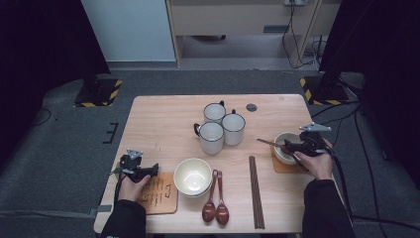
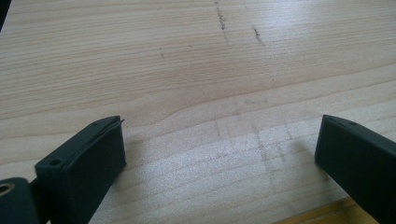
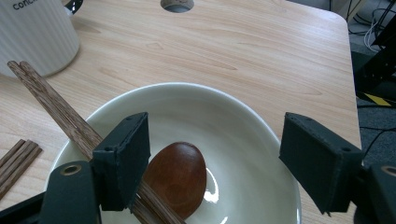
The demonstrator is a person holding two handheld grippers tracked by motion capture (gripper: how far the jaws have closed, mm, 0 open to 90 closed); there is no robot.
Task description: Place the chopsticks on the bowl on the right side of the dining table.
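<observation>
On the table (image 1: 163, 119), 3 white mugs (image 1: 218, 126) were counted, clustered at the centre toward the far side. 2 bowls were counted: 1 cream bowl (image 1: 192, 177) near the front edge, left of centre, and 1 white bowl (image 1: 283, 148) at the right, seated on a wooden coaster (image 1: 281, 167). A 2nd wooden coaster (image 1: 159, 194), bearing dark print, was noted at the near left.

3 wooden spoons were counted: 2 spoons (image 1: 216, 203) laid side by side just right of the cream bowl, and 1 spoon (image 3: 180, 173) lying inside the white bowl. 1 set of chopsticks (image 1: 255, 191) was laid lengthwise near the front, right of the 2 spoons; a further pair of chopsticks (image 3: 60, 114) was laid across the white bowl's rim, its tips pointing left toward the mugs.

The right gripper (image 3: 215, 163) was held by the right hand (image 1: 317, 161) over the white bowl, pointed leftward and angled downward. Its jaws were found wide apart, 1 standing directly against the resting chopsticks, the other clear; nothing was clamped between them.

The left gripper (image 2: 219, 154) was held low at the near left by the left hand (image 1: 131, 186), beside the printed coaster. Its jaws were found wide apart over bare wood, with nothing between them.
</observation>
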